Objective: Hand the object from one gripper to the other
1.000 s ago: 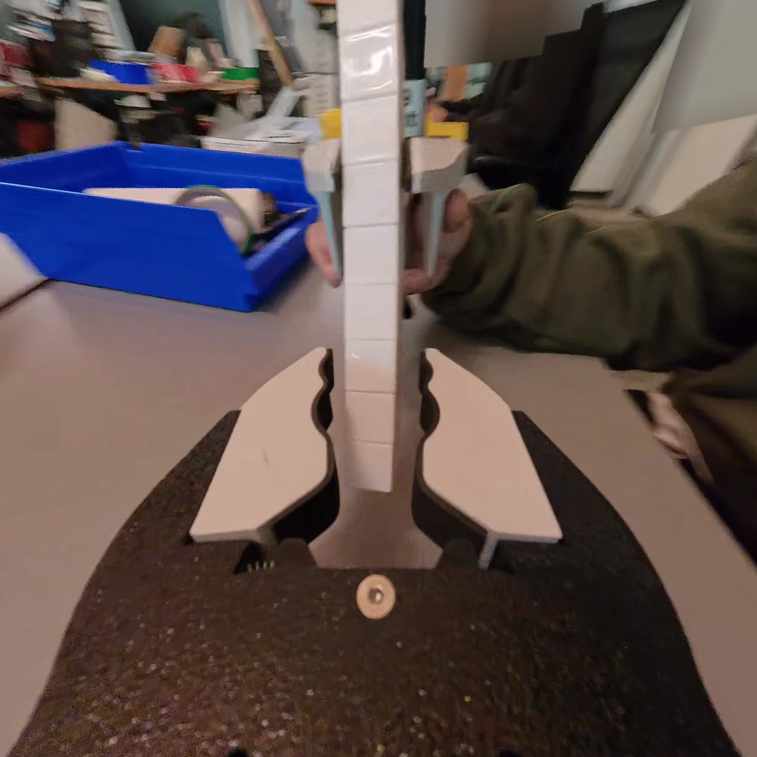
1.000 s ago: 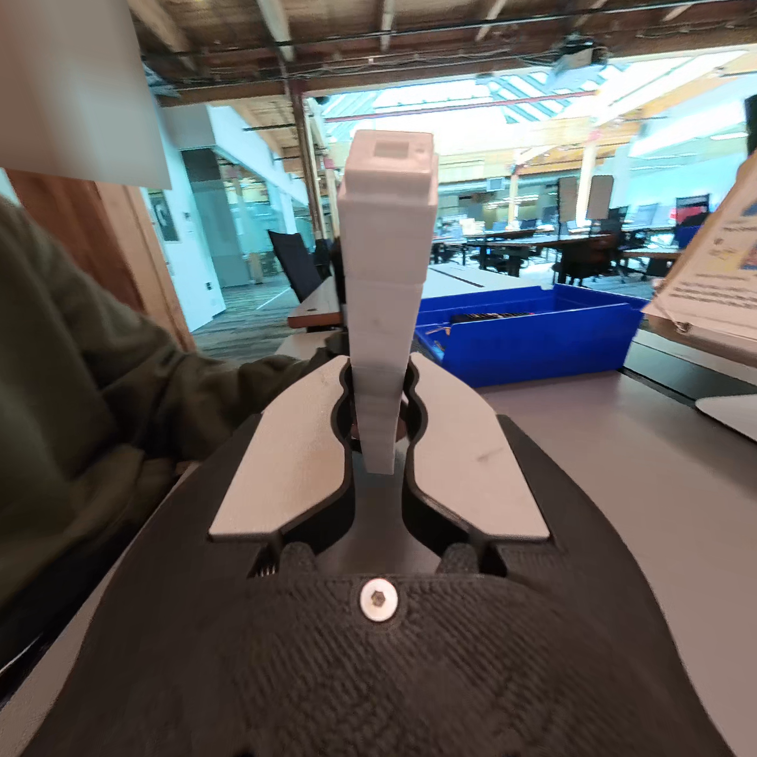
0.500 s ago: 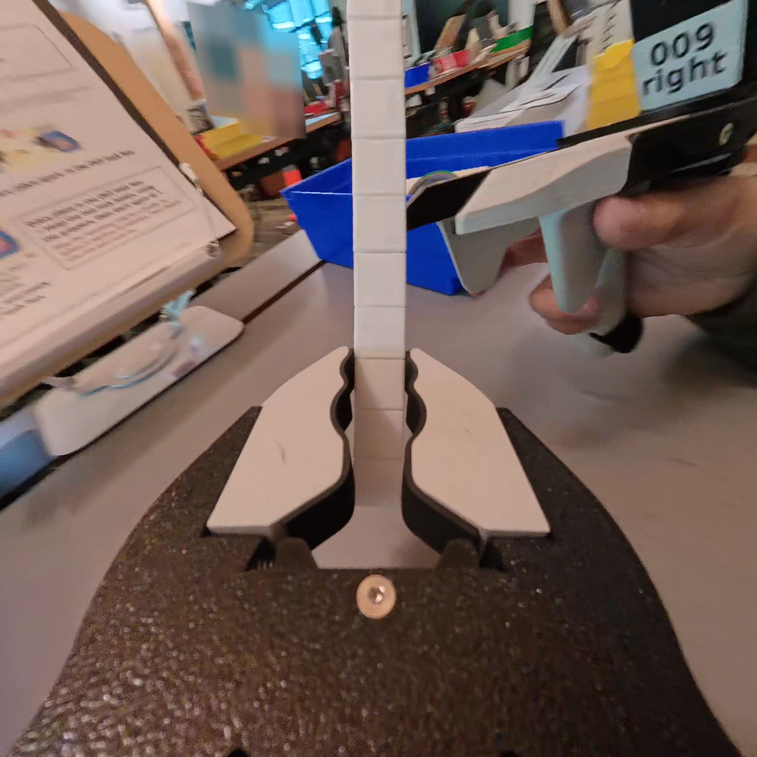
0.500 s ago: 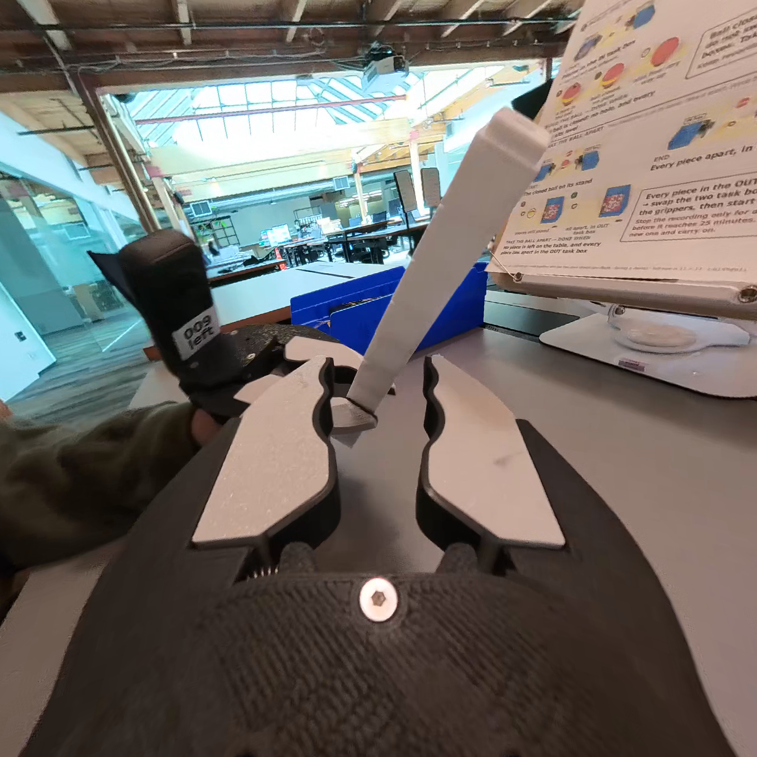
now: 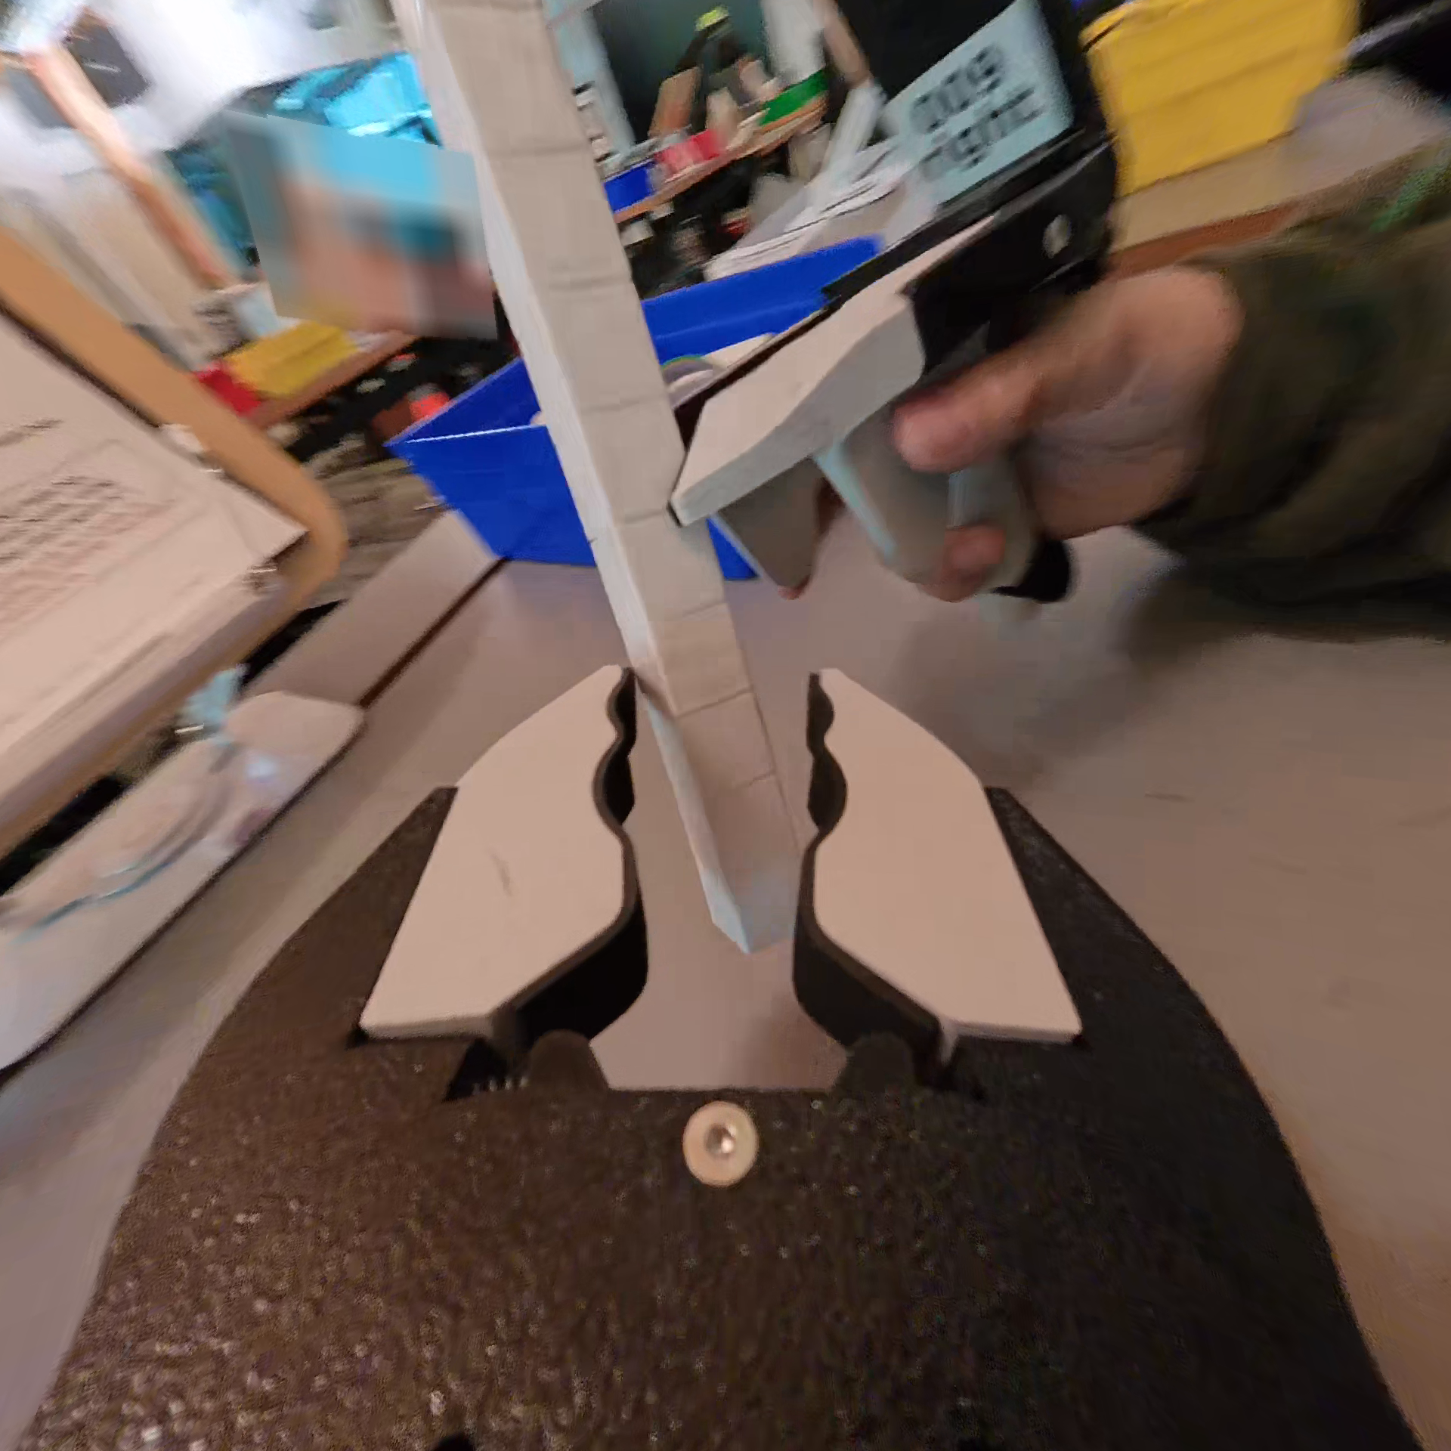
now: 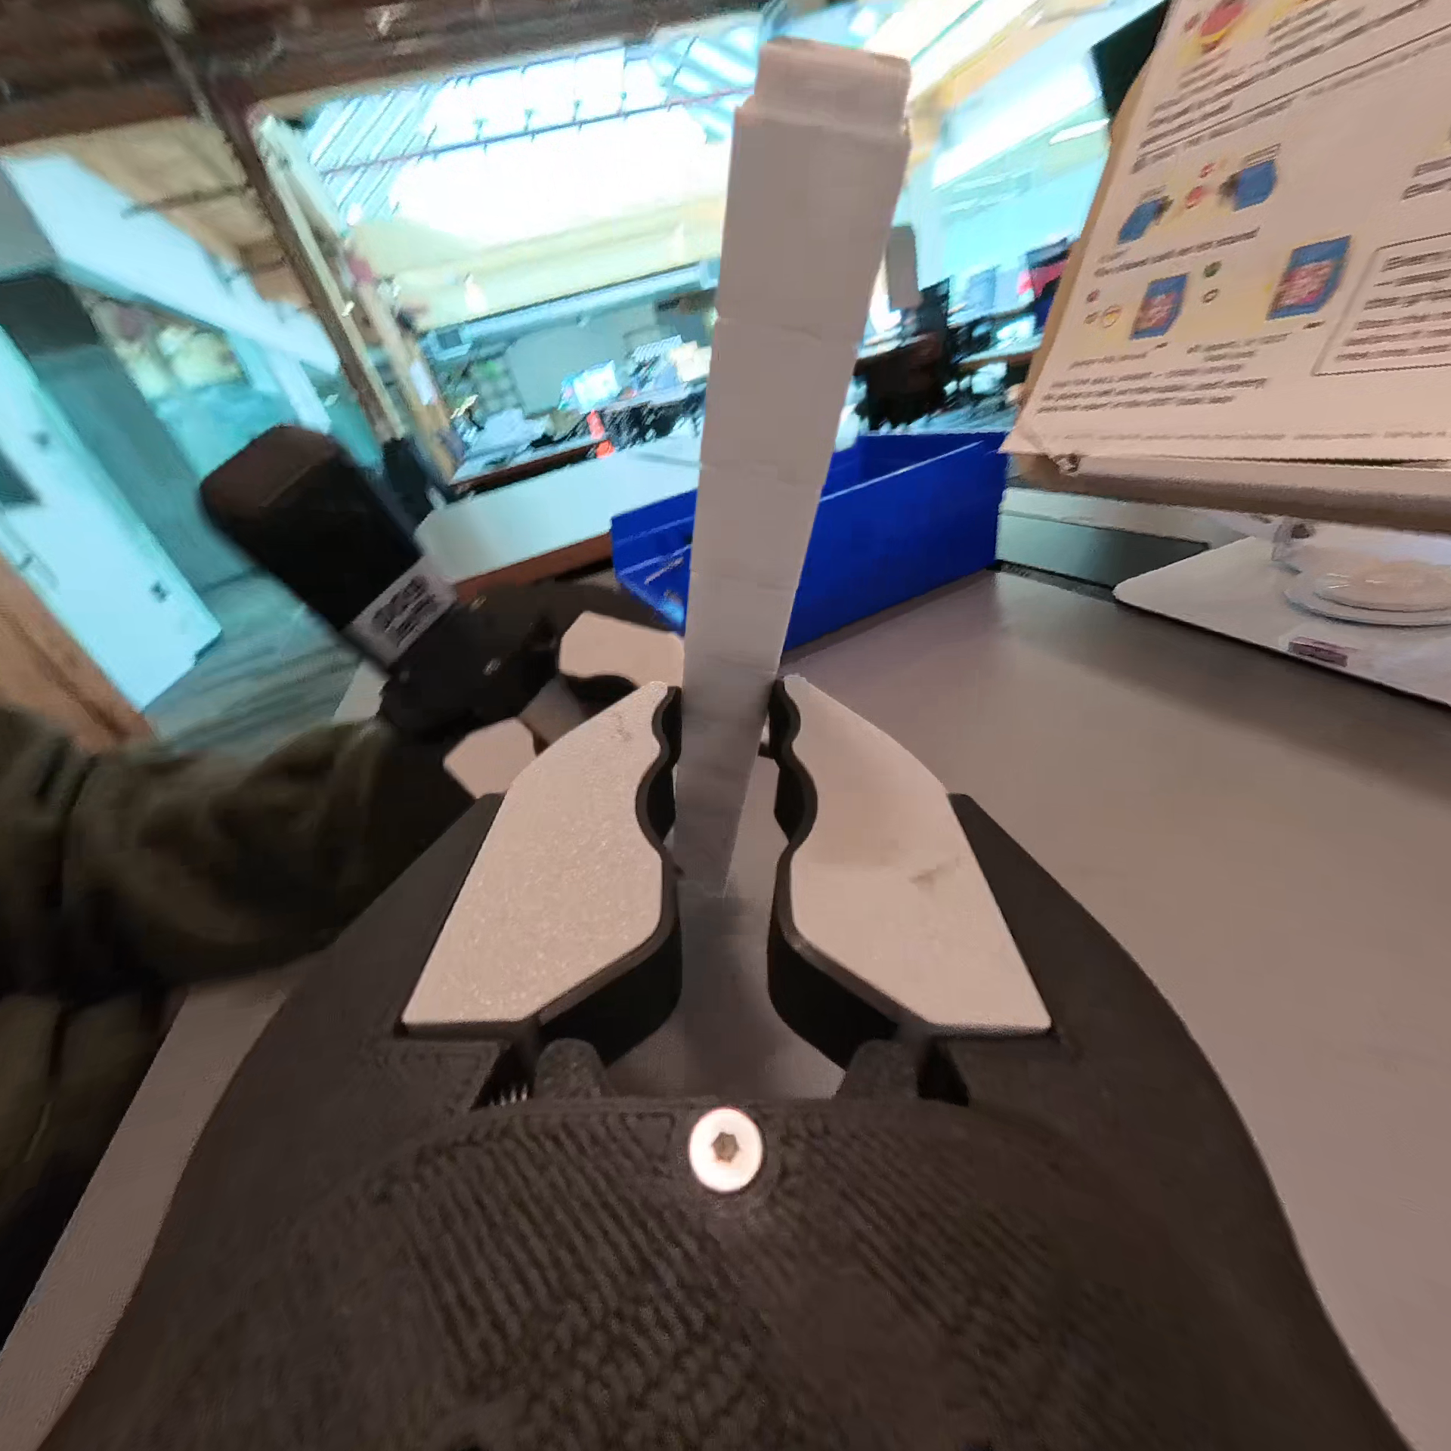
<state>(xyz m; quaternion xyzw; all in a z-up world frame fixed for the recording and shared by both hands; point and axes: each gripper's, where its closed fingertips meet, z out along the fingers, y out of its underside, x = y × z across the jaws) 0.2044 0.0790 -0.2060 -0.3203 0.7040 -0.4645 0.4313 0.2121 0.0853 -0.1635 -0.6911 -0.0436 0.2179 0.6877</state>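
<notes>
The object is a long white segmented bar point(image 5: 620, 440). In the left wrist view it leans to the left, with its lower end between the fingers of my left gripper point(image 5: 720, 677). That gripper's jaws stand wide apart and do not clamp the bar. My right gripper point(image 5: 707, 506) reaches in from the right and meets the bar higher up. In the right wrist view my right gripper point(image 6: 726, 687) is shut on the bar point(image 6: 793, 377), which rises nearly upright from its fingers. The left gripper point(image 6: 550, 699) shows low on the left there.
A blue bin point(image 5: 502, 479) stands on the grey table point(image 5: 1178, 824) behind the bar; it also shows in the right wrist view point(image 6: 895, 534). A clipboard with an instruction sheet point(image 6: 1256, 275) on a white stand point(image 6: 1256, 620) is at the right. An olive sleeve point(image 6: 180, 848) holds the left gripper.
Half a second ago my left gripper was shut on the upright bar and my right was open. Now my right is shut on the bar, my left has opened, and the bar has tilted.
</notes>
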